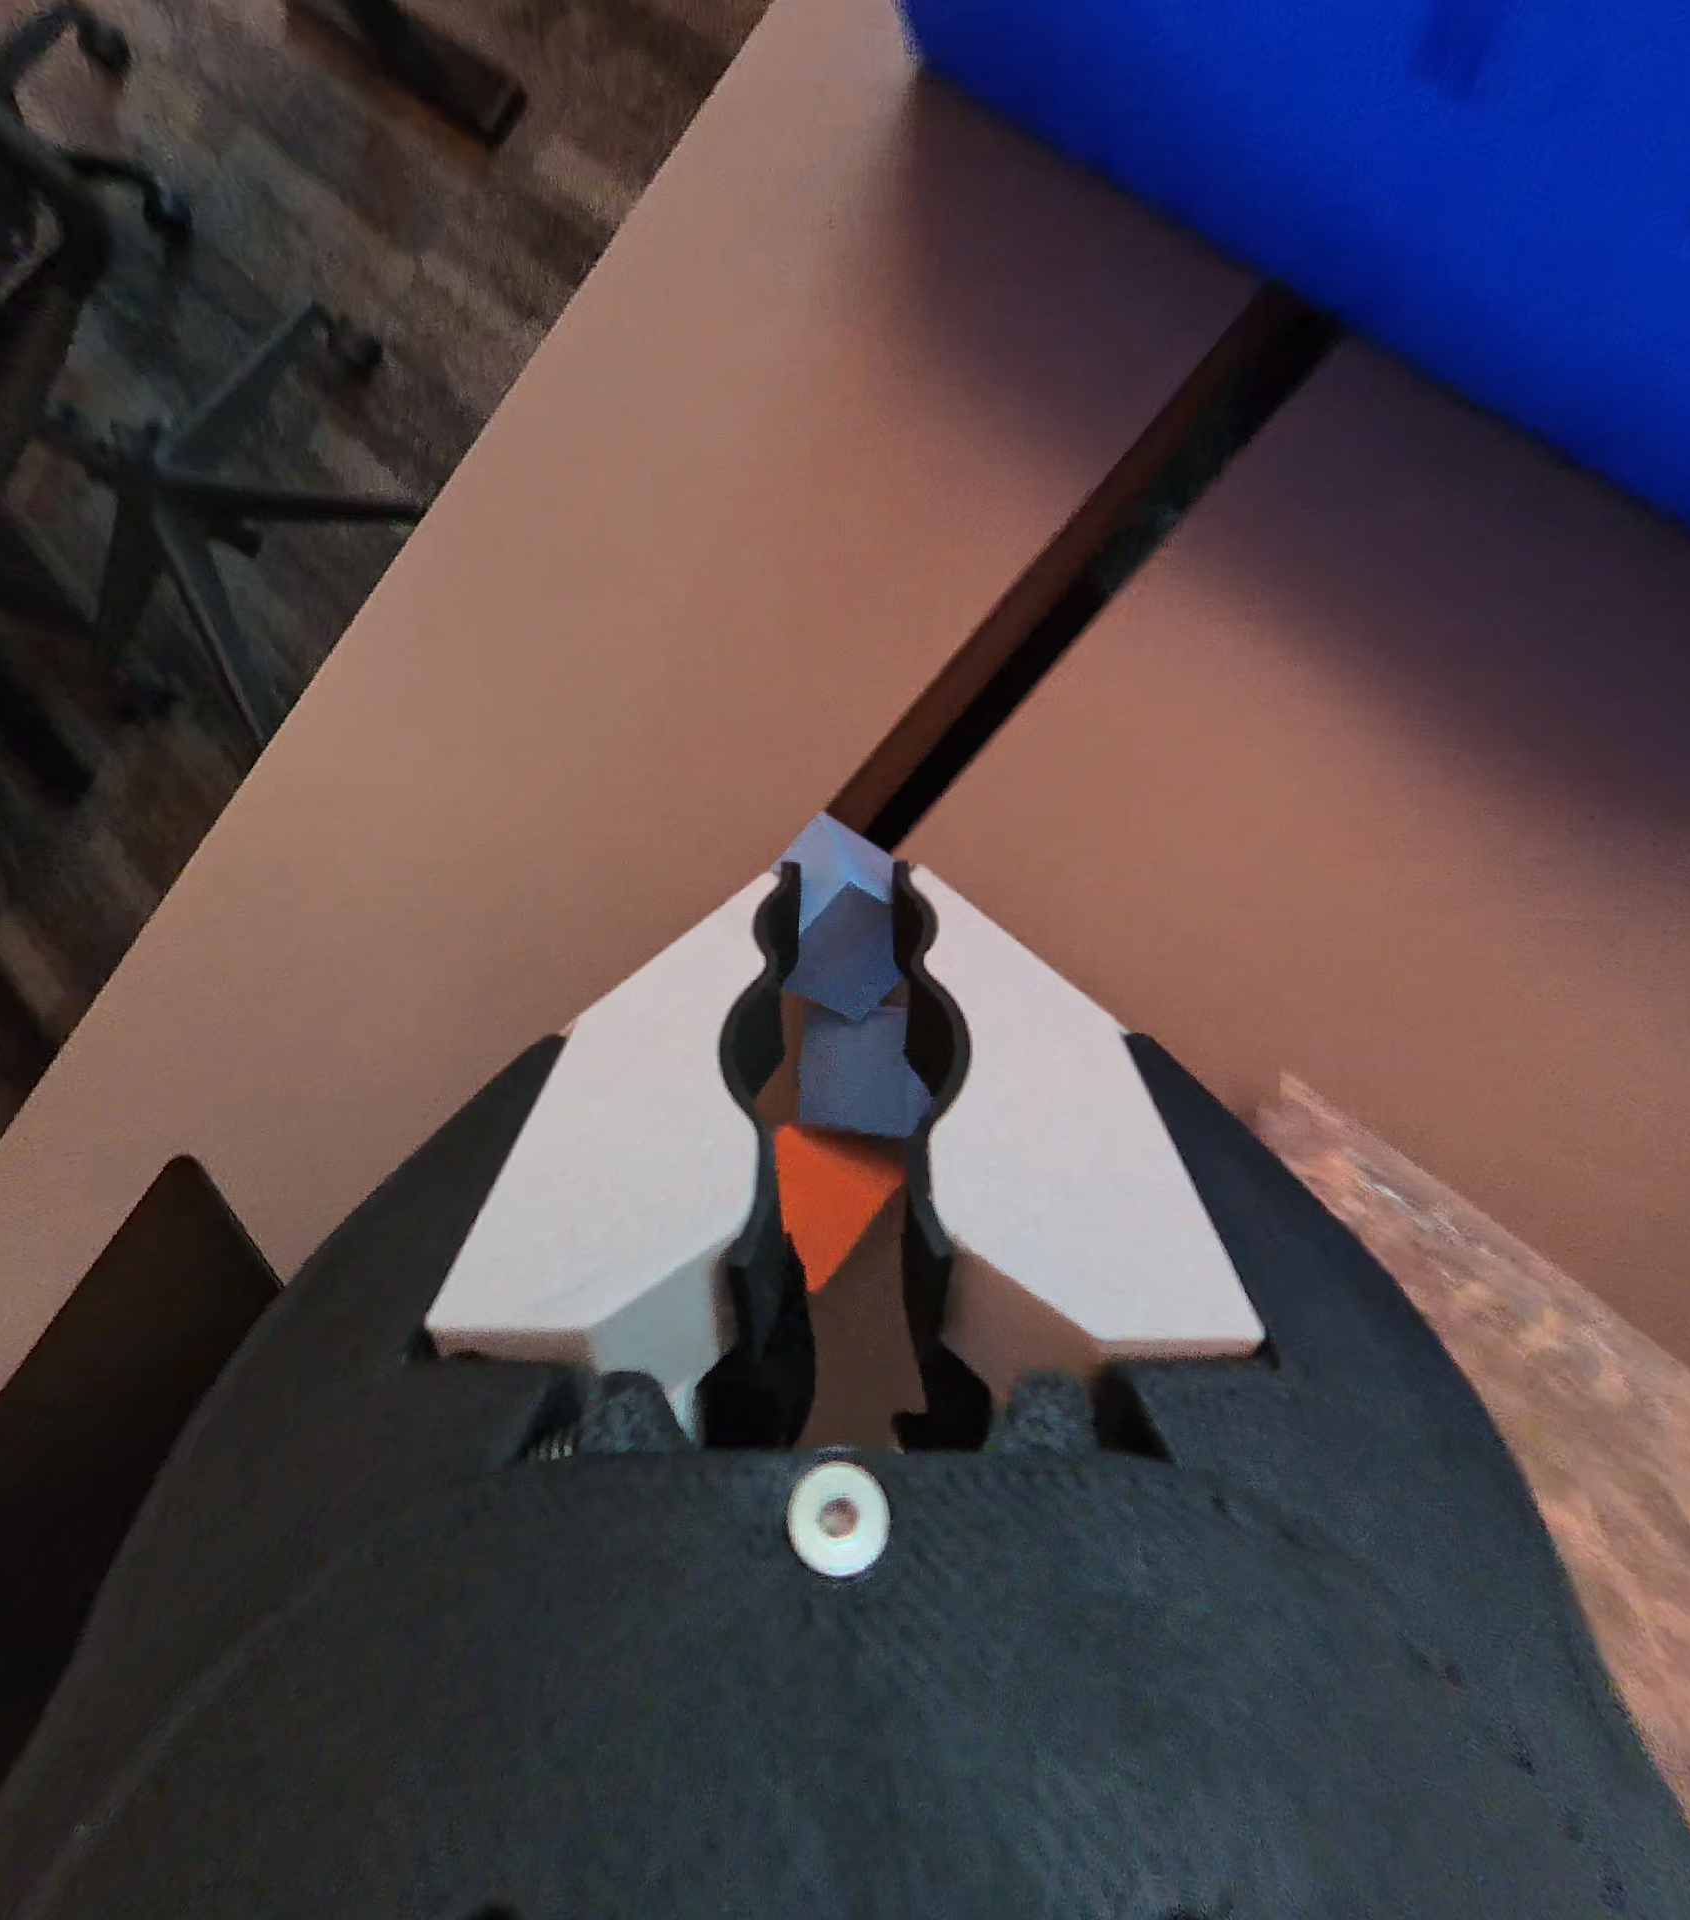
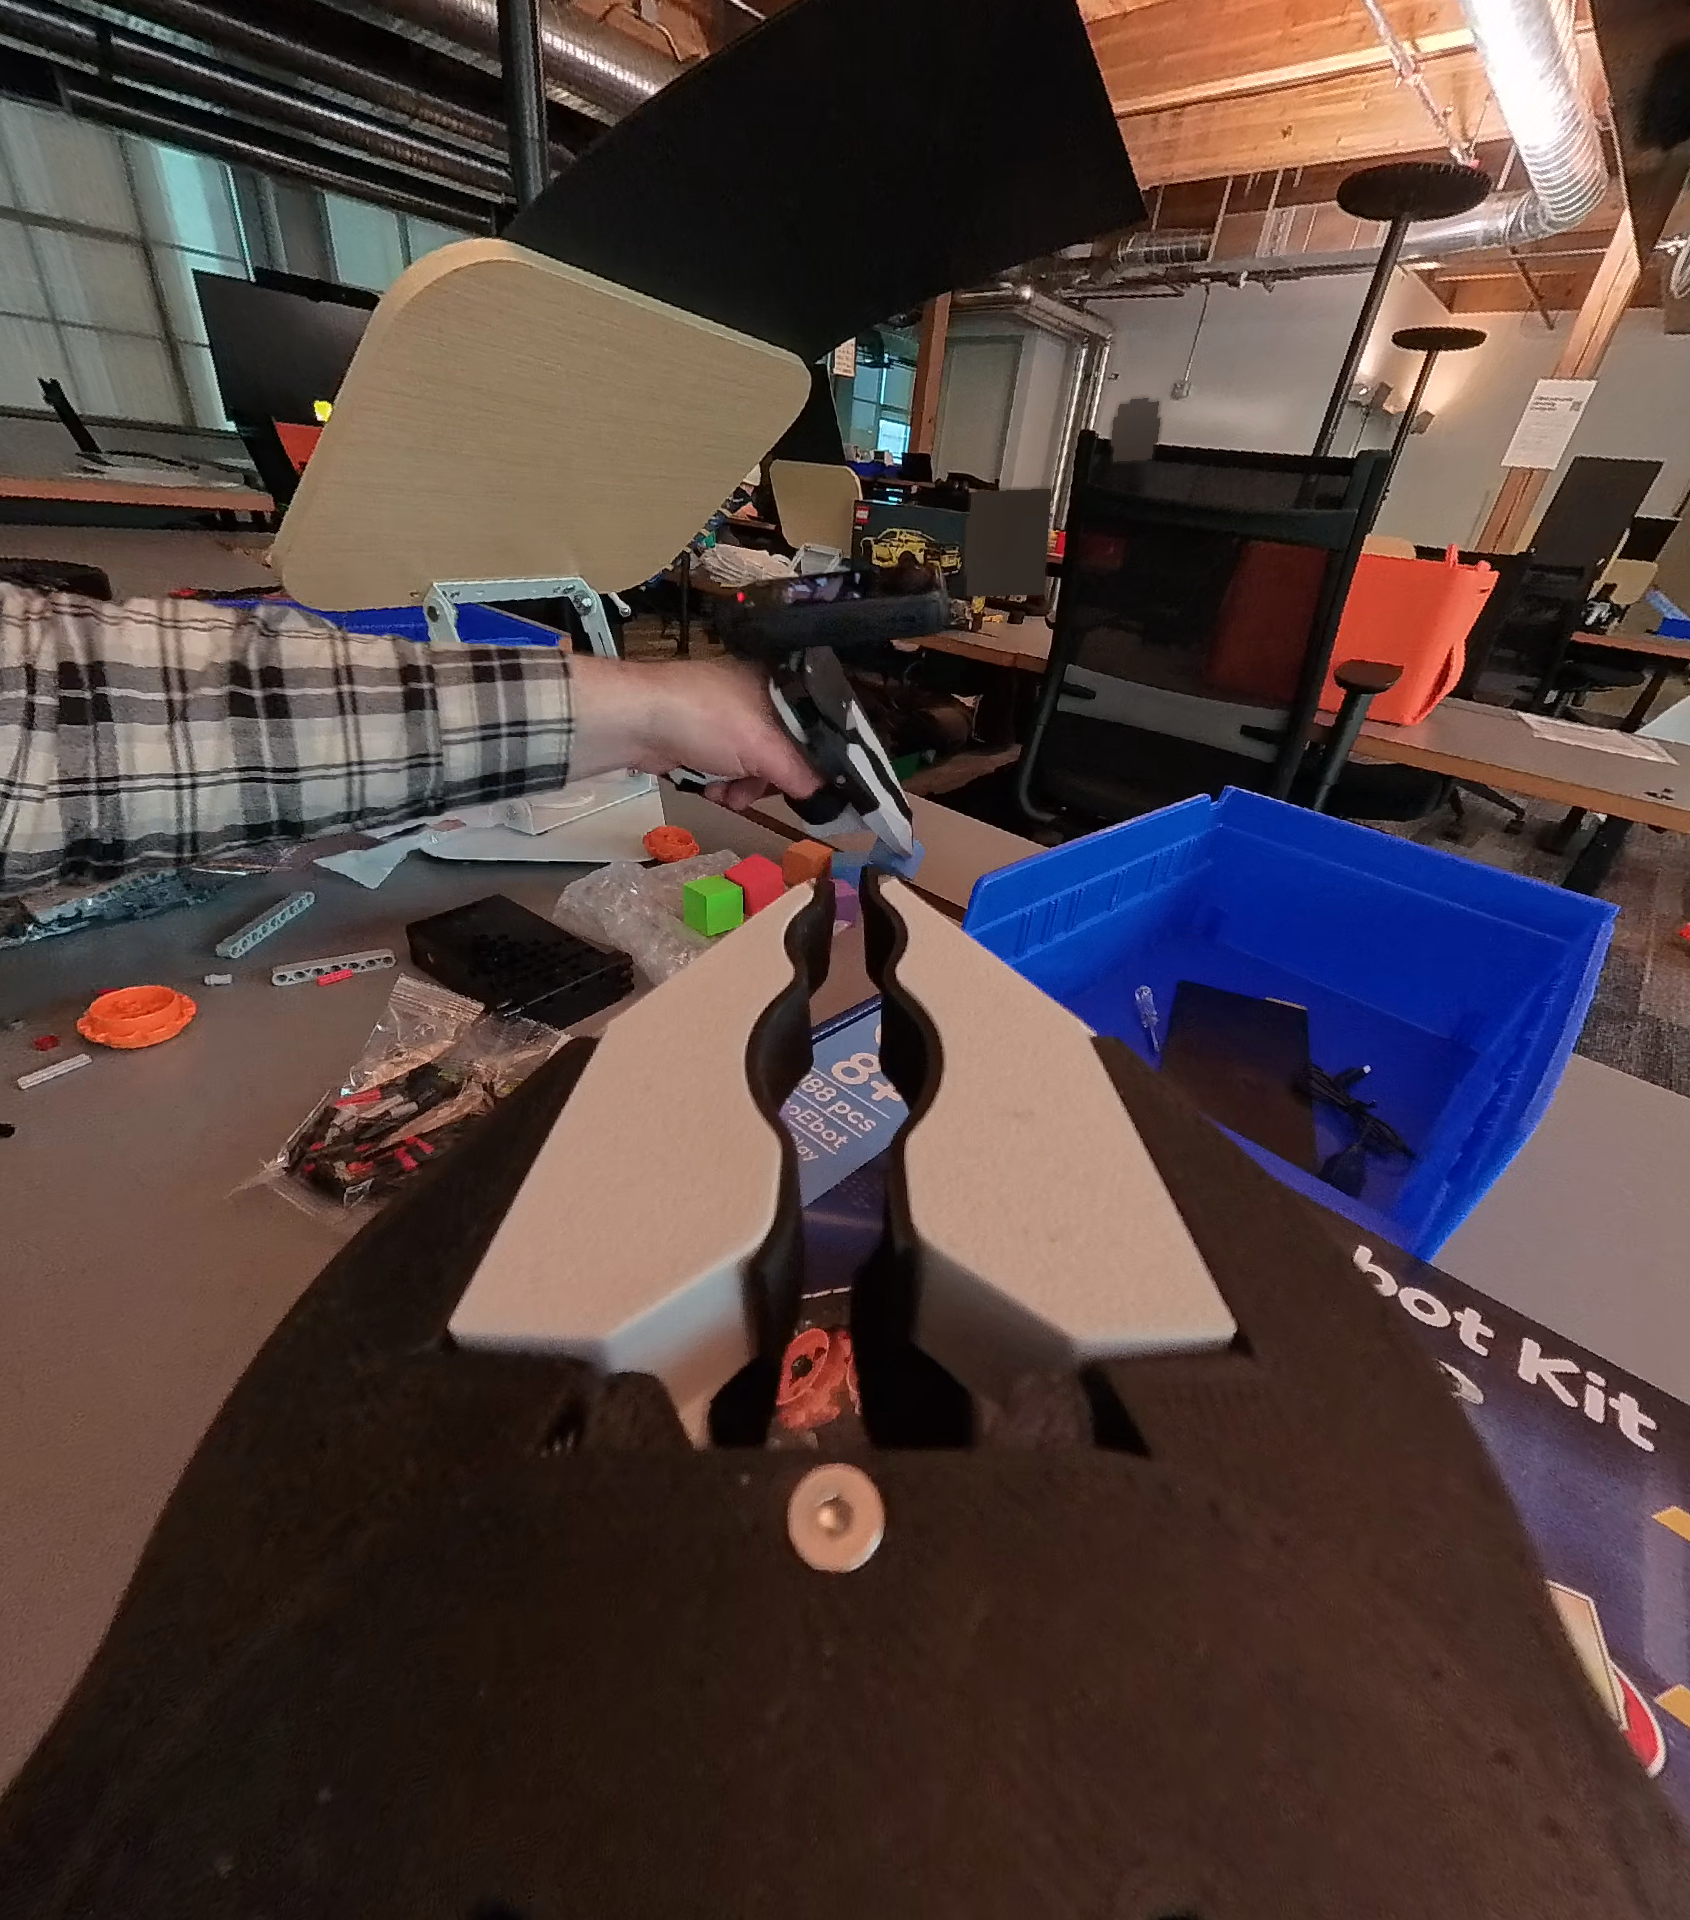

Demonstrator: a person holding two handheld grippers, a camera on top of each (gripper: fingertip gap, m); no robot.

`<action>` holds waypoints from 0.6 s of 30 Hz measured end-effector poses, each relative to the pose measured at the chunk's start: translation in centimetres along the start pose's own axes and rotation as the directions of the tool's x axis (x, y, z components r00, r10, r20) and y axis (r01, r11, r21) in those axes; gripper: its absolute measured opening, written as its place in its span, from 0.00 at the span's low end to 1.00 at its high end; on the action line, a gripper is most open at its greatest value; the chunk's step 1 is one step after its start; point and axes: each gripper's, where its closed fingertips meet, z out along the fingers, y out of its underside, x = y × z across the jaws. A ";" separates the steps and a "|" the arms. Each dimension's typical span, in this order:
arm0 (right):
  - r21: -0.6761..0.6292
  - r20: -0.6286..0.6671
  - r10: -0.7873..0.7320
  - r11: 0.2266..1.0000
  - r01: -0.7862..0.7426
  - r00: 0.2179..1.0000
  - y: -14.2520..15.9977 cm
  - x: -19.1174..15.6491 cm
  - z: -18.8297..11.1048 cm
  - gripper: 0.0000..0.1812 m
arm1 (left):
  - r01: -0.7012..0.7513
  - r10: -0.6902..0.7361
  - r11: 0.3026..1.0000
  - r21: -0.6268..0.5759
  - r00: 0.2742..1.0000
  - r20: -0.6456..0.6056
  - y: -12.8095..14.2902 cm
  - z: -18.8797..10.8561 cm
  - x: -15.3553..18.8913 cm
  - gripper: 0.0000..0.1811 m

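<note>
Left gripper [image 1: 841,883] is pinching a blue cube [image 1: 839,940] at its very jaw tips above the table [image 1: 612,520], blue bin [image 1: 1443,208] off right; that shallow hold could be letting it slip. Right gripper [image 2: 846,894] is hovering nearly closed, holding nothing.

The left gripper [image 1: 839,883] points steeply down, its jaws closed on something blue. The left hand [image 2: 706,732] grips its handle, plaid sleeve [image 2: 197,727] stretched out level. The right gripper [image 2: 849,883] hovers, jaws nearly together, empty.
</note>
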 end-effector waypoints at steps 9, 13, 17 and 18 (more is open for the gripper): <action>0.003 0.003 0.000 1.000 0.000 1.000 -0.1 -0.1 0.0 0.02 | -0.266 0.297 0.953 0.144 0.911 -0.284 0.4 -7.1 14.4 0.09; -0.002 0.006 0.001 1.000 -0.001 1.000 0.0 -0.2 0.1 0.03 | -0.313 0.347 0.936 0.160 0.894 -0.284 1.9 -7.9 15.8 0.14; 0.008 0.005 0.000 1.000 0.000 1.000 -0.2 -0.2 -0.1 0.03 | -0.203 0.245 0.960 0.193 0.943 -0.224 2.8 -10.0 10.9 0.18; 0.015 0.007 0.002 1.000 -0.002 1.000 -0.4 -0.2 -0.1 0.03 | -0.169 0.201 0.969 0.183 0.963 -0.179 3.5 -10.1 8.7 0.19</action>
